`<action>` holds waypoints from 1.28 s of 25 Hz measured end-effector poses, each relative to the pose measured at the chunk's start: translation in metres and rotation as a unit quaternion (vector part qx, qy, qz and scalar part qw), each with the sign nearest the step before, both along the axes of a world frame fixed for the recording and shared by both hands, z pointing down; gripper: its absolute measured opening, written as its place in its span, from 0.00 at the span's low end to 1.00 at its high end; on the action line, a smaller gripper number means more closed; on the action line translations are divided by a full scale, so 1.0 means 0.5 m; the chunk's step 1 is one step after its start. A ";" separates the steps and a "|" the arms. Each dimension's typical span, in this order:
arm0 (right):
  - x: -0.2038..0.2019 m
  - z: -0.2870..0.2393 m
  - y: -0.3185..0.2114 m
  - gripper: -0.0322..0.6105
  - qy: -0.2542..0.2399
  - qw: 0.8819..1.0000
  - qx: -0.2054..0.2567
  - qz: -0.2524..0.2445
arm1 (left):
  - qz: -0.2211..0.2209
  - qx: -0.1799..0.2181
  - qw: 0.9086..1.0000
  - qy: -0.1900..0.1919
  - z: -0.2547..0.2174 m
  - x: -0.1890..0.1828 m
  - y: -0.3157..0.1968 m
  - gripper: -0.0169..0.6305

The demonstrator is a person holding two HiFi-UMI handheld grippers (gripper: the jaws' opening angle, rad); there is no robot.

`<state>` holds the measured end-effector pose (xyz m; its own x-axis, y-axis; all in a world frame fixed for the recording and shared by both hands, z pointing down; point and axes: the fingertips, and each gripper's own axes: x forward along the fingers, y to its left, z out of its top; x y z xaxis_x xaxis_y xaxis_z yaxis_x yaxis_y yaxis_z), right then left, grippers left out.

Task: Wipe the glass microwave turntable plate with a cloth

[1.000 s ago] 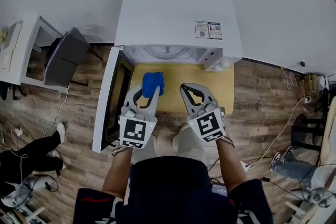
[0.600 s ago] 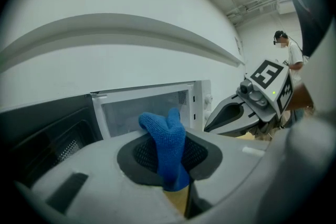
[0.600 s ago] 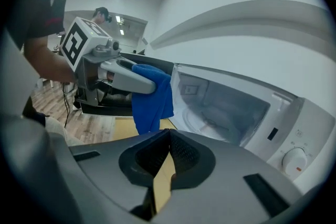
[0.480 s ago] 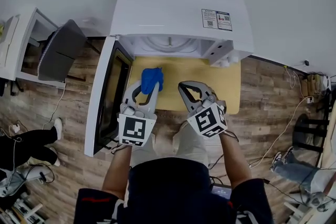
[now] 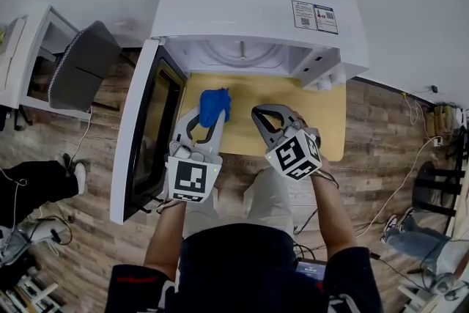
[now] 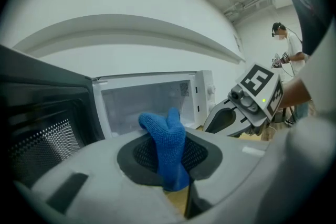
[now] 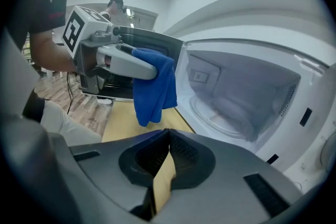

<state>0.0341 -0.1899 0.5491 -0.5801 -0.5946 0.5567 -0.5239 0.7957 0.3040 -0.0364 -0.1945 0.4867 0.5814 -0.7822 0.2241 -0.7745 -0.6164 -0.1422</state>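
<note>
Gripping the blue cloth [image 6: 167,139] between its jaws, my left gripper [image 5: 209,121] hangs over the tan wooden tabletop [image 5: 322,113] before the white microwave [image 5: 249,4], whose door [image 5: 143,135] stands open at left. My right gripper [image 5: 260,113] is pressed together, empty. The glass turntable plate [image 7: 223,115] sits inside the cavity. Wood-plank floor [image 5: 95,216] surrounds the table; a white wall [image 5: 410,11] stands behind.

From above the person the head view looks steeply down on the open microwave [image 5: 256,4] and the worktop [image 5: 322,121], while both gripper views sit low and close behind their own jaws, facing into the microwave, and all three share the blue cloth [image 5: 214,106].
</note>
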 end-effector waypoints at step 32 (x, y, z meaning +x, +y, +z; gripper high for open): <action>0.022 0.050 -0.158 0.19 0.067 0.995 0.067 -0.004 | 0.018 0.020 1.000 -0.017 0.102 0.005 -0.026 0.13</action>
